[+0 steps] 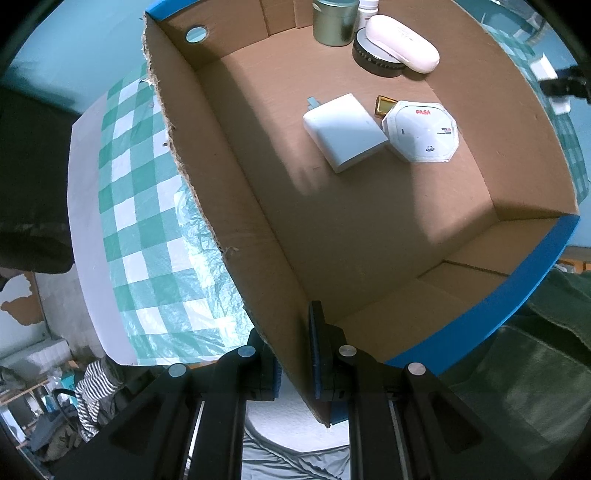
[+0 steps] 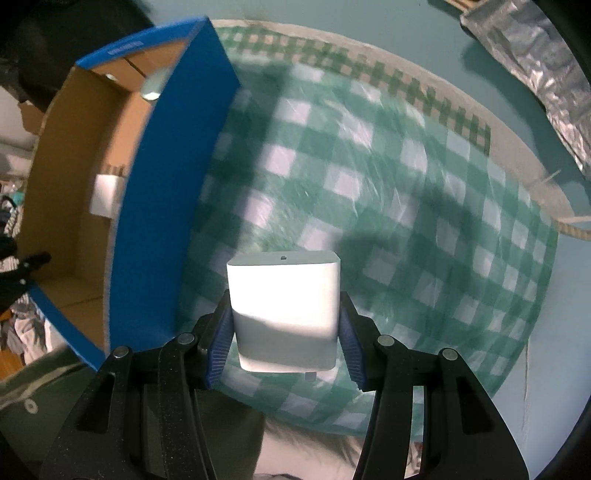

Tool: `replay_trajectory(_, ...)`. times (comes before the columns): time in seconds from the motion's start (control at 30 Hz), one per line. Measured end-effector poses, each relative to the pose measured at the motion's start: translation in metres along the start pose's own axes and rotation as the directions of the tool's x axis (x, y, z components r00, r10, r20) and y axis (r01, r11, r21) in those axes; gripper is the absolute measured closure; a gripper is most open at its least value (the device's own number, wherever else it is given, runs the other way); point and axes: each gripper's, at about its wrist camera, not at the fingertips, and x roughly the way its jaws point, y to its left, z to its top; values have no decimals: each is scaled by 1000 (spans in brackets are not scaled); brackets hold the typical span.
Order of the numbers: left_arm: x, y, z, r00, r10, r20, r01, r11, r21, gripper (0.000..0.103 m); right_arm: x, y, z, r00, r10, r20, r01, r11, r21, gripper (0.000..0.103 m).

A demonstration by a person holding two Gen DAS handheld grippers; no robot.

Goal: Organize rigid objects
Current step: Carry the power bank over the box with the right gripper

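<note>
My left gripper is shut on the near wall of a cardboard box with a blue outside. Inside lie a white charger, an octagonal white case, a white glasses case on a dark round tin, and a metal can. My right gripper is shut on a white charger block, held above the checked cloth just right of the box. It also shows far off in the left wrist view.
A green-and-white checked cloth covers the table on both sides of the box. A small gold item lies by the octagonal case. A foil-wrapped object hangs at the upper right. Clothes and clutter sit below the table edge.
</note>
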Motion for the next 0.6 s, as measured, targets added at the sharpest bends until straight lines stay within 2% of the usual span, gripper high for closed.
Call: replay_trajectory(0.6, 2, 4, -4, 1000, -12, 3, 12, 1000, -9, 91, -28, 62, 49, 997, 17, 79, -4, 986, -164, 51)
